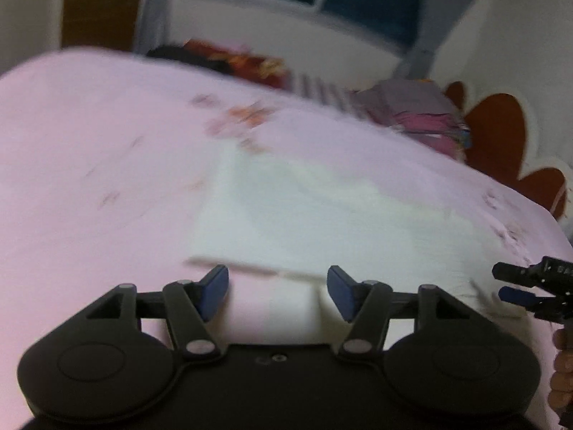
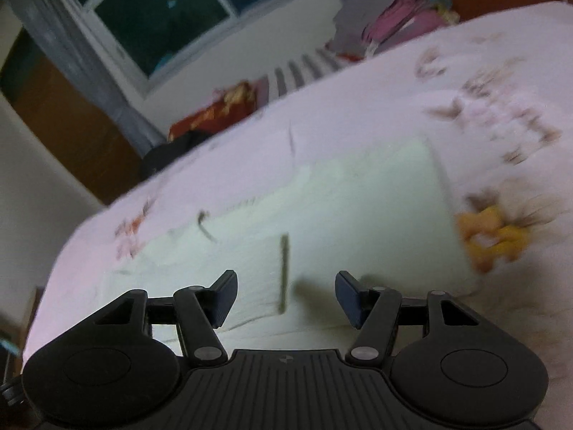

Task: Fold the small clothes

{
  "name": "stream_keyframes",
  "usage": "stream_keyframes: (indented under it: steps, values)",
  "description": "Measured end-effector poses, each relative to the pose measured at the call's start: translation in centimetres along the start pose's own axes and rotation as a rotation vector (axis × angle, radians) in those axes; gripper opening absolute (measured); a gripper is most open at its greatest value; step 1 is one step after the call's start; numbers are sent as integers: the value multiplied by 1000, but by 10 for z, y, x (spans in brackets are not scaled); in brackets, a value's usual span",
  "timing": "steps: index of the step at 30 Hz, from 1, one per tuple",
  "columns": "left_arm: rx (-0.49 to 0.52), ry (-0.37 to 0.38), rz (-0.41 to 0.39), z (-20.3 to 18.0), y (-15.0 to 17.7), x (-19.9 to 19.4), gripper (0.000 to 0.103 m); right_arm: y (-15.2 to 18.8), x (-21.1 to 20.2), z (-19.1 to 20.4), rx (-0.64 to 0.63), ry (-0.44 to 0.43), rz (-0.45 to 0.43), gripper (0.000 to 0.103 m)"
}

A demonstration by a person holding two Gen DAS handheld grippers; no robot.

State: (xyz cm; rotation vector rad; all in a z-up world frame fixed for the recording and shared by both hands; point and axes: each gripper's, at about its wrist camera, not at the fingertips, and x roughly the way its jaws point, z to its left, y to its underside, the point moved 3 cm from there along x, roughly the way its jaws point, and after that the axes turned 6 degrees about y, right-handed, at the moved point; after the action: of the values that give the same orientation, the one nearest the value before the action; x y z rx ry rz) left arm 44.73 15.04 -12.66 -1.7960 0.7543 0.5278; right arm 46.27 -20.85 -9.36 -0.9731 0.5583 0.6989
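White folded garment of soft cloth [image 1: 304, 208] lies flat on the pale pink printed bedsheet [image 1: 89, 150], in the middle of the bed, and it sits just ahead of both your tools. Both views are smeared by blur, so fine detail on the cloth cannot be read.

To your left, the sheet runs wide and bare out to the rounded far edge of the bed, giving you plenty of free room on that side. Your left gripper [image 1: 278, 292] points down at a slant over the near edge of the garment; its blue pads [image 1: 215, 292] stand apart with nothing between them, and they touch no cloth. A thin dark hem line [image 1: 250, 268] of the garment crosses just beyond the fingertips.

Farther along, the garment's right edge meets the sheet near your right gripper [image 2: 286, 299], whose tip also shows at the right border of the left wrist view, with your fingers [image 1: 562, 369] below it. Its jaws stand apart too, empty, angled down above the garment's near part, where a short dark seam [image 2: 284, 272] runs between the fingertips. On the far right, a yellow printed figure [image 2: 494, 236] on the sheet lies just beside the garment's corner. Behind the bed, a stack of pink and grey folded clothes [image 2: 390, 18] and a red patterned cloth [image 2: 215, 111] crowd the far edge under the dark window [image 2: 161, 14].
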Motion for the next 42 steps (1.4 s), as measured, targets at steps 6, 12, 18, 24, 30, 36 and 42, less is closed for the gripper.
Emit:
stream_keyframes:
  steps: [6,12,18,24,30,36,42]
  values:
    - [-32,2,56,15,1,25,54,8,36,22,-23,-29,57,47]
    - [-7,-15,51,11,0,36,48,4,43,41,-146,25,32,7]
    - [39,-17,70,7,-2,37,46,-12,6,25,-175,72,-107,7]
    - [86,27,70,1,-4,42,39,-16,-17,-22,-145,150,-126,7]
    - [65,53,80,-1,-6,50,16,-13,-23,-39,-121,172,-126,7]
    - [60,65,87,0,-6,53,14,-10,-27,-47,-114,188,-130,7]
    - [61,69,93,1,-7,55,14,-4,-21,-57,-99,200,-112,7]
